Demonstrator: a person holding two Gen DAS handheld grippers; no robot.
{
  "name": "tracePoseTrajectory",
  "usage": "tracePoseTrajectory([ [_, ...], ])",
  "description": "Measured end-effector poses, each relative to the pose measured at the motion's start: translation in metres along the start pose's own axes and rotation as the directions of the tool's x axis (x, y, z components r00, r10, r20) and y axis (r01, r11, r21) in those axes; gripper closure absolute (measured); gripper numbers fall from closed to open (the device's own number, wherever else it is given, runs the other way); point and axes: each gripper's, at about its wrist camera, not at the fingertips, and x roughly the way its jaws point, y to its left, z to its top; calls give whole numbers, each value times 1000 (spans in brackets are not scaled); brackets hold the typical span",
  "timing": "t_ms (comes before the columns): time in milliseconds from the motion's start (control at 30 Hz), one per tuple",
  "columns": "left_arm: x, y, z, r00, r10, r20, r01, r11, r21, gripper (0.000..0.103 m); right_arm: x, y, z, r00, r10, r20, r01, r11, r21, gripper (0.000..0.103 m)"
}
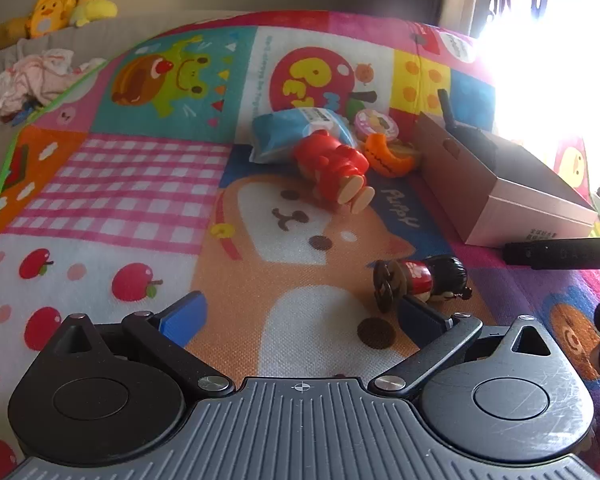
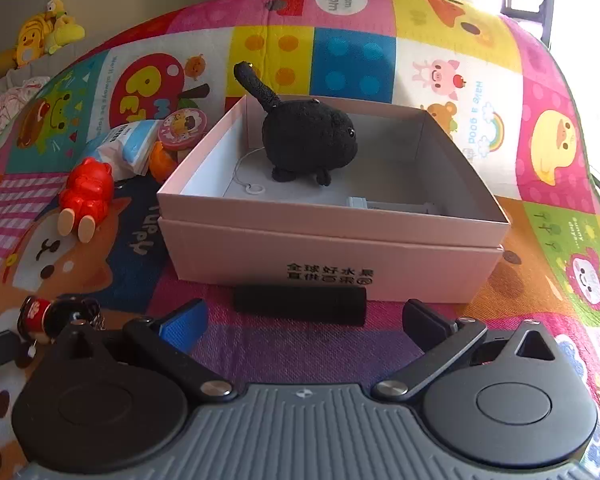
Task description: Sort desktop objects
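Observation:
My left gripper is open over the colourful play mat. A small doll with black hair and a red body lies on its side just ahead of the right finger, outside the jaws. My right gripper is also open. A black oblong bar lies on the mat just beyond its fingertips, against the front of an open pale pink box. A black plush cat stands inside that box. The doll also shows at the lower left of the right wrist view.
A red bear figure, a blue packet, a round pink tin and an orange toy lie clustered left of the box. Yellow plush toys and crumpled cloth lie beyond the mat. Bright window glare fills the right.

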Motion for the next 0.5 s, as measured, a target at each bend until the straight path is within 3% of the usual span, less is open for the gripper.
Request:
tracePoseTrajectory([
  [100, 0, -1, 0, 1000, 3, -6, -3, 1000, 10, 0, 7, 3, 1, 1000, -4, -13, 4, 1000, -2, 7],
  [133, 1, -3, 1, 1000, 6, -19, -5, 1000, 30, 0, 7, 2, 0, 1000, -2, -20, 2, 1000, -6, 18],
  [200, 4, -11, 1, 998, 33, -50, -27, 994, 106, 0, 1, -3, -6, 1000, 15, -25, -15, 1000, 4, 28],
  [267, 5, -18, 0, 997, 51, -60, -41, 987, 157, 0, -10, -9, -14, 1000, 17, -22, -17, 1000, 8, 29],
  [433, 3, -18, 0, 997, 34, -72, -23, 989, 145, 0, -48, -38, -49, 1000, 4, -2, -4, 1000, 8, 29],
  [500, -3, -20, 1, 996, -36, -79, 44, 994, 104, 0, -62, -51, -64, 1000, 8, 2, -8, 999, 31, 29],
])
